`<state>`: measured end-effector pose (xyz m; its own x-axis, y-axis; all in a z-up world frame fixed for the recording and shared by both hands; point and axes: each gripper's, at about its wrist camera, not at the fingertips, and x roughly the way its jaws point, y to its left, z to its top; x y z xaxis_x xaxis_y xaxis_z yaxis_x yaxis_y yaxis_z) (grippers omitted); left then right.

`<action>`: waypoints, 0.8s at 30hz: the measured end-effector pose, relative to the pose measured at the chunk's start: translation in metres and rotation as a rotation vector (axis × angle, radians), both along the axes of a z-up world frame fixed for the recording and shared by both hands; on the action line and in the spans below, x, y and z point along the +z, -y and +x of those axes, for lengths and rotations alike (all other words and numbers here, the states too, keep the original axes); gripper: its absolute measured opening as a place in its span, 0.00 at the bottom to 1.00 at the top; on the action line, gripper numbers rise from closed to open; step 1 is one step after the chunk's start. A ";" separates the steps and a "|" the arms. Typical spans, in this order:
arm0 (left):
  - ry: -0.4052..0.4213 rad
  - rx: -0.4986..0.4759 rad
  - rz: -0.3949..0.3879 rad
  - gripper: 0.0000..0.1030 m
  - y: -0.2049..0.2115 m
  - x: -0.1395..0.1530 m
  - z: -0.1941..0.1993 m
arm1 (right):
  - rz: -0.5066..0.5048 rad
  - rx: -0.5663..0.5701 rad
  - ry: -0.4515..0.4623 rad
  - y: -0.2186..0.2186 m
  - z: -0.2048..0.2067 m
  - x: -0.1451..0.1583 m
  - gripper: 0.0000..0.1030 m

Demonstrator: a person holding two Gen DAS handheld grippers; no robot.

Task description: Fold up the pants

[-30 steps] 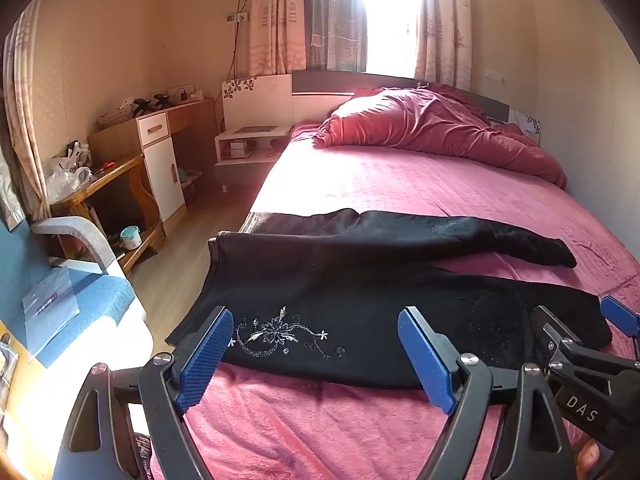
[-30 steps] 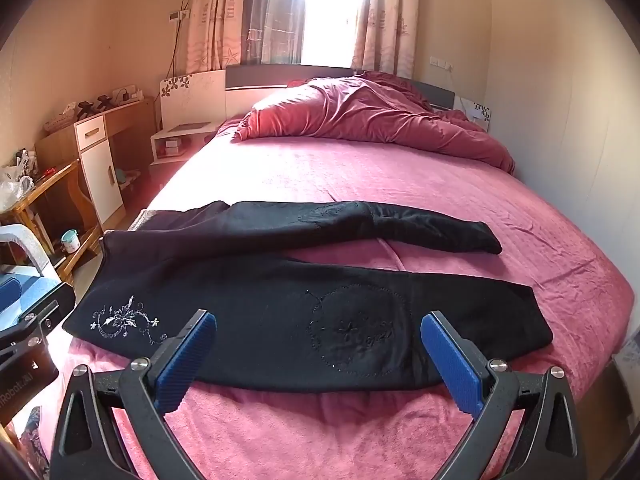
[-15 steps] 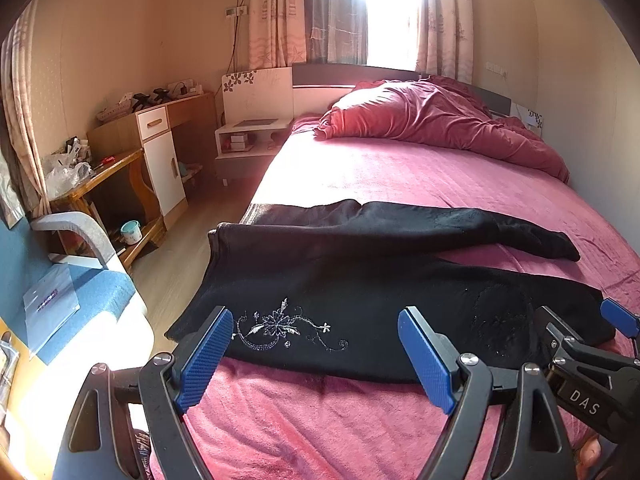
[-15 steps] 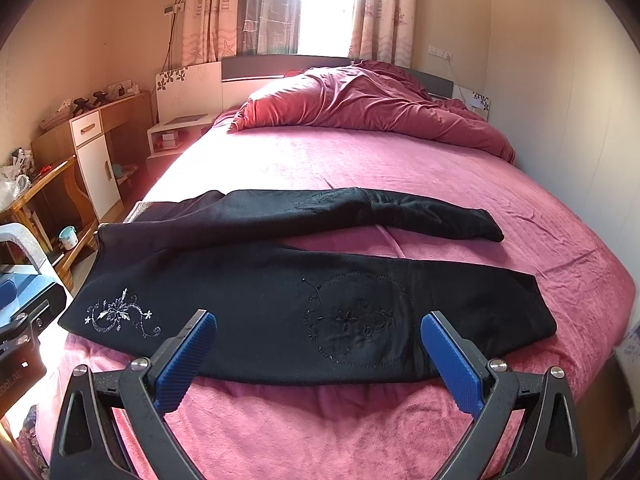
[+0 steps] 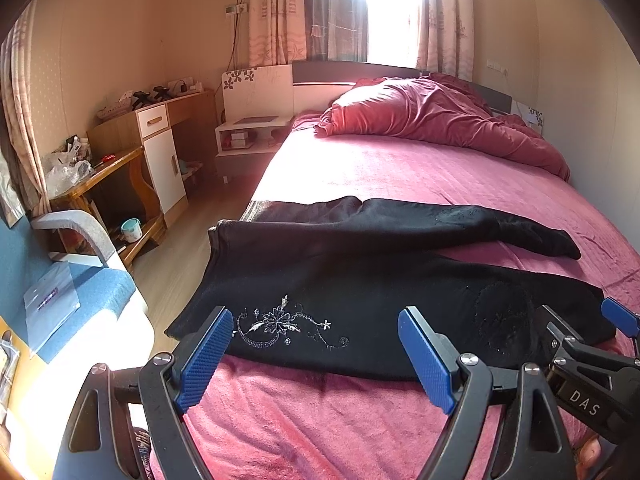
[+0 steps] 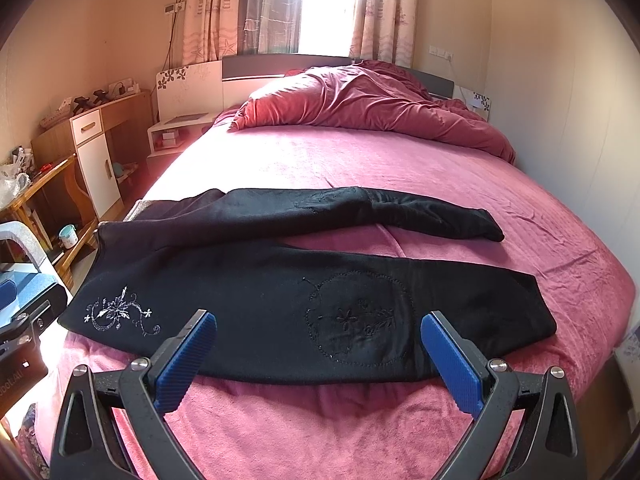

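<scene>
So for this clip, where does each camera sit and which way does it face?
Left wrist: on the left gripper, over the bed's near edge, facing the headboard; looks at the pants' waist end; its own open jaws show, plus the right gripper at lower right.
Right wrist: on the right gripper, further right, same heading; looks at the near pant leg; its own open jaws show, the left gripper's body at the left edge.
Shared: pants, bed, quilt, window.
</scene>
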<state>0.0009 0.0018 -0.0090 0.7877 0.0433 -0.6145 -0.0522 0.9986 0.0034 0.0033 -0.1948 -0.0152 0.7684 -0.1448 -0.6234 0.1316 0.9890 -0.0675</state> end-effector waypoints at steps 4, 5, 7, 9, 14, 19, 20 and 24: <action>-0.005 0.000 -0.001 0.84 0.000 -0.002 0.001 | 0.002 0.001 -0.001 0.000 0.000 -0.001 1.00; -0.005 0.000 -0.001 0.84 0.000 -0.002 0.001 | 0.001 0.000 -0.003 0.000 0.000 -0.001 1.00; -0.009 0.000 -0.001 0.84 -0.001 -0.003 0.001 | 0.002 0.000 -0.005 0.001 0.001 -0.001 1.00; -0.013 0.000 -0.003 0.84 0.000 -0.004 0.002 | 0.003 -0.001 -0.007 0.001 0.002 -0.002 1.00; -0.019 0.000 -0.003 0.84 -0.001 -0.006 0.004 | 0.010 -0.002 -0.013 0.002 0.002 -0.004 1.00; -0.034 0.001 -0.003 0.84 -0.003 -0.011 0.006 | 0.014 -0.007 -0.026 0.005 0.004 -0.009 1.00; -0.037 0.003 -0.002 0.84 -0.004 -0.012 0.006 | 0.016 -0.007 -0.030 0.006 0.004 -0.010 1.00; -0.059 0.006 -0.004 0.84 -0.005 -0.018 0.009 | 0.024 -0.010 -0.039 0.009 0.006 -0.014 1.00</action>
